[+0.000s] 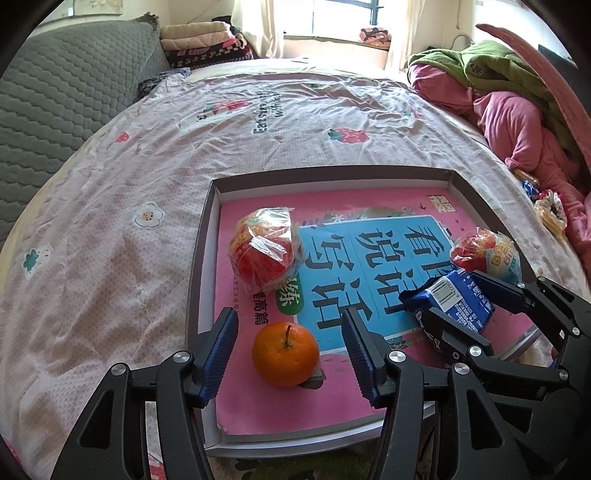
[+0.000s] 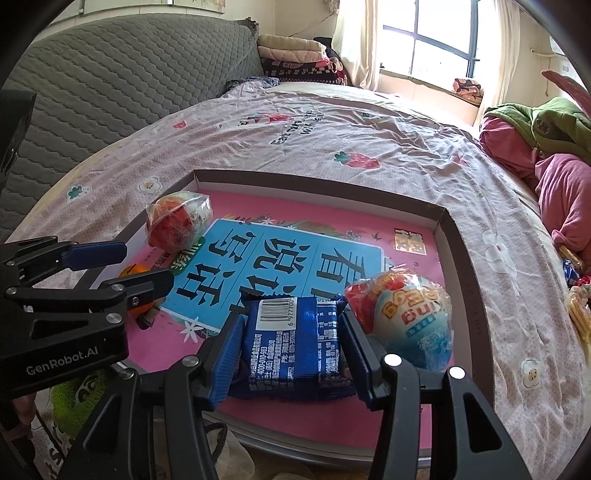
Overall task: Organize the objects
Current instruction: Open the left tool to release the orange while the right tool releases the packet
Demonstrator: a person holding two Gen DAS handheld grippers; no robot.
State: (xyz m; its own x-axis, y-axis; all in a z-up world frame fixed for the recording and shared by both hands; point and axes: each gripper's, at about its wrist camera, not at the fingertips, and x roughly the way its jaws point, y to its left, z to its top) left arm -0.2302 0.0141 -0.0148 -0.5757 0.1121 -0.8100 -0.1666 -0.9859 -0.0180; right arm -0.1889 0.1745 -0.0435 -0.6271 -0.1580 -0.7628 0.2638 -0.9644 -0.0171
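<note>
Left tool (image 1: 290, 332) spread around orange (image 1: 285, 353); right tool (image 2: 291, 332) pinching blue packet (image 2: 291, 343)

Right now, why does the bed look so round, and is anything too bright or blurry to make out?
Left wrist view: the fisheye lens bulges the bed into a dome, with dark corners; the window is washed out by daylight. Right wrist view: the same curving bends the box rim; glare shines off the plastic-wrapped snack, yet the blue packet's barcode stays sharp.

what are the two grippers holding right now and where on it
The right gripper clamps the blue snack packet across its two long sides. The left gripper is open around the orange, not gripping it.
</note>
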